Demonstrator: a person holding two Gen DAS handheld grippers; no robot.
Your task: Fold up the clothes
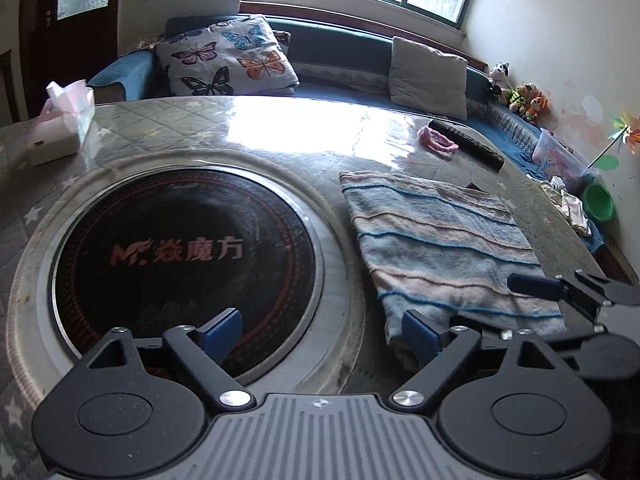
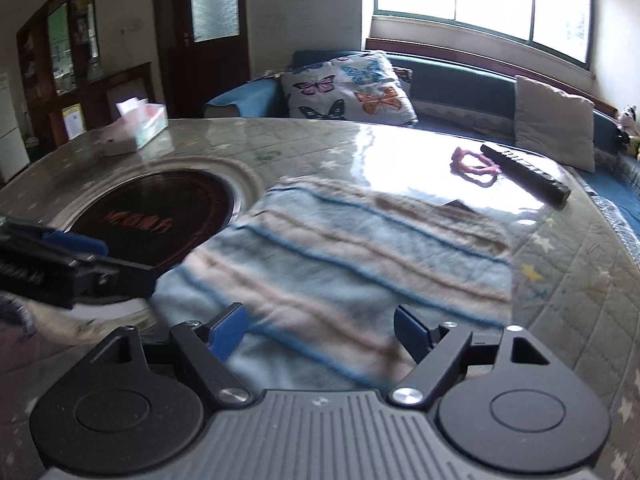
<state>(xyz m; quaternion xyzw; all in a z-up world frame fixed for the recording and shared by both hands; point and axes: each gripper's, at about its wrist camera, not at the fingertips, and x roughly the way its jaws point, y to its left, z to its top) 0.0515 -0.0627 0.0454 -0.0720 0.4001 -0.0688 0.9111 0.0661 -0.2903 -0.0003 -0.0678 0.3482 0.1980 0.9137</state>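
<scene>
Room, left wrist view: sitting room with a window at 12 o'clock, a blue sofa [image 1: 332,60] under it, and a round quilt-covered surface [image 1: 180,128] with a glossy top in front.
Cloth, left wrist view: one striped cloth [image 1: 444,240] lay flat on the surface at 3 o'clock of the black round heater plate [image 1: 184,264], already in a neat rectangle.
Left gripper: left gripper [image 1: 322,336] was low at 6 o'clock, jaws spread wide and holding nothing; its right finger sat at the cloth's near corner.
Right gripper, left wrist view: right gripper [image 1: 560,286] reached over the cloth's near right corner at 4 o'clock; whether it pinched cloth I could not tell here.
Counts, left wrist view: two cushions on the sofa, one tissue box [image 1: 64,128] at 10 o'clock, one pink band [image 1: 436,142], one black remote [image 1: 466,144].
Cloth, right wrist view: the striped cloth [image 2: 352,256] filled the middle, its near edge blurred and passing between the right gripper [image 2: 320,332] fingers.
Right jaws: released, wide apart, gripping nothing.
Left gripper, right wrist view: left gripper [image 2: 76,258] came in at 9 o'clock beside the cloth's left edge.
Progress: judging by the tidy rectangle, at least one fold looked done; a further fold appeared left, with neither gripper holding an edge yet.
</scene>
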